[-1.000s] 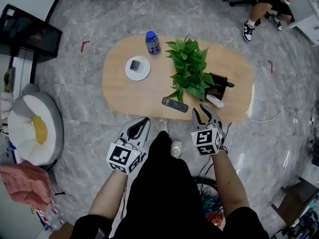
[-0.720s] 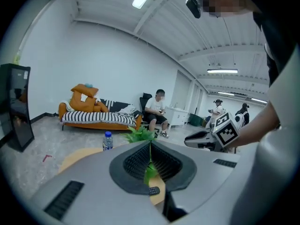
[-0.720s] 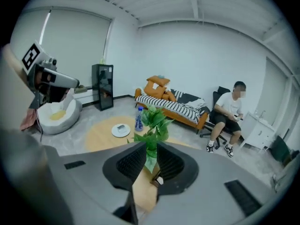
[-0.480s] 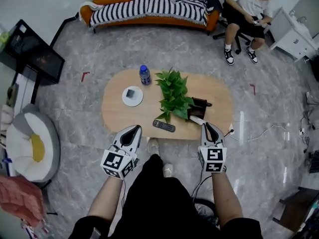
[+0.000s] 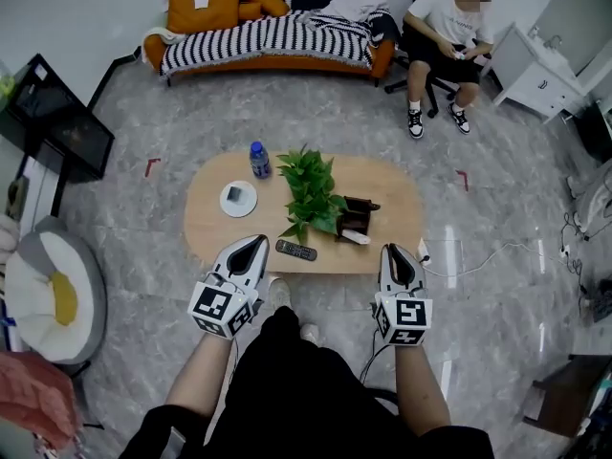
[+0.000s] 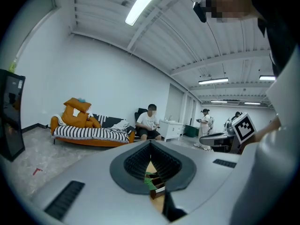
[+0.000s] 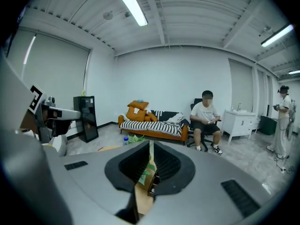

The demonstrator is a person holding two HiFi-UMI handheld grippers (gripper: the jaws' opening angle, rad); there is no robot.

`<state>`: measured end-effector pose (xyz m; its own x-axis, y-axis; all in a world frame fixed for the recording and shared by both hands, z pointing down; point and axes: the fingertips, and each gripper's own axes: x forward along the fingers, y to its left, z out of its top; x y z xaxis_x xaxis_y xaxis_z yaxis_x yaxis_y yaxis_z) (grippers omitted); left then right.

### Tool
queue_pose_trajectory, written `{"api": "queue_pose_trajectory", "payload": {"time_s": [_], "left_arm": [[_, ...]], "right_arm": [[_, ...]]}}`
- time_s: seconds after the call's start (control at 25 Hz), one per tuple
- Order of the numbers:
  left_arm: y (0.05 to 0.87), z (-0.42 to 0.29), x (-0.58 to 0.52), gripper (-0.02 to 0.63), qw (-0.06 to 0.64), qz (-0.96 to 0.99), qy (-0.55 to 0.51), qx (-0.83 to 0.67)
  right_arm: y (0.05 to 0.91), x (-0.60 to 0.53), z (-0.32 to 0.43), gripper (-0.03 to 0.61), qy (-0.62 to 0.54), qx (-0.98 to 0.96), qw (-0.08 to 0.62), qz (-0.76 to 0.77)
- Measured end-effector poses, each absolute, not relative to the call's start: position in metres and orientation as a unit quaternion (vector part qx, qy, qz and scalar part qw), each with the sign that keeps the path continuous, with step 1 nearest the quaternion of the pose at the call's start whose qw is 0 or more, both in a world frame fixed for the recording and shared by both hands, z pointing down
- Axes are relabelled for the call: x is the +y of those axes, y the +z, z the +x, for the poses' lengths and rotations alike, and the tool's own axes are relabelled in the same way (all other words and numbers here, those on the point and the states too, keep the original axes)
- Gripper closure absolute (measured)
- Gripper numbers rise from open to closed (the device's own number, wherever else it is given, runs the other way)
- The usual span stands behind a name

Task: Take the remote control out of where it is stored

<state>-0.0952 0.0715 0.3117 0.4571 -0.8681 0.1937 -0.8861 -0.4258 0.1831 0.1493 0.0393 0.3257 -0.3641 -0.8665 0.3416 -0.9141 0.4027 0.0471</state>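
Raised off the bench: left tongs pressed together, right tongs just narrowed to an empty slit; remote lies ahead, seemingly out.

**Black Clothes, Pale Grey Grippers**

The person wears black clothing with short sleeves, and pale shoes. The left gripper and right gripper have light grey shells, black ribbed pads and black-and-white marker cubes. A thin cable seems to trail below the right one.
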Motion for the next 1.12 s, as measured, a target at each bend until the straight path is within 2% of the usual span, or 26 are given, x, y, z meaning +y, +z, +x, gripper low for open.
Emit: {"api": "queue_pose_trajectory", "payload": {"time_s": [0.64,0.96,1.12], "left_arm": [[0.316,-0.081,0.04,0.606,0.141,0.853,0.037,-0.501],[0.341,-0.066,0.01,0.606,0.157,0.87,0.061,-0.464],[0.355,-0.06,-0.006,0.606,0.167,0.881,0.076,-0.437]], "right_arm": [[0.338,0.026,0.174,0.543,0.111,-0.803,0.155,0.564],[0.367,0.009,0.18,0.541,0.113,-0.787,0.2,0.573],[0.386,0.001,0.188,0.541,0.109,-0.766,0.244,0.585]]}}
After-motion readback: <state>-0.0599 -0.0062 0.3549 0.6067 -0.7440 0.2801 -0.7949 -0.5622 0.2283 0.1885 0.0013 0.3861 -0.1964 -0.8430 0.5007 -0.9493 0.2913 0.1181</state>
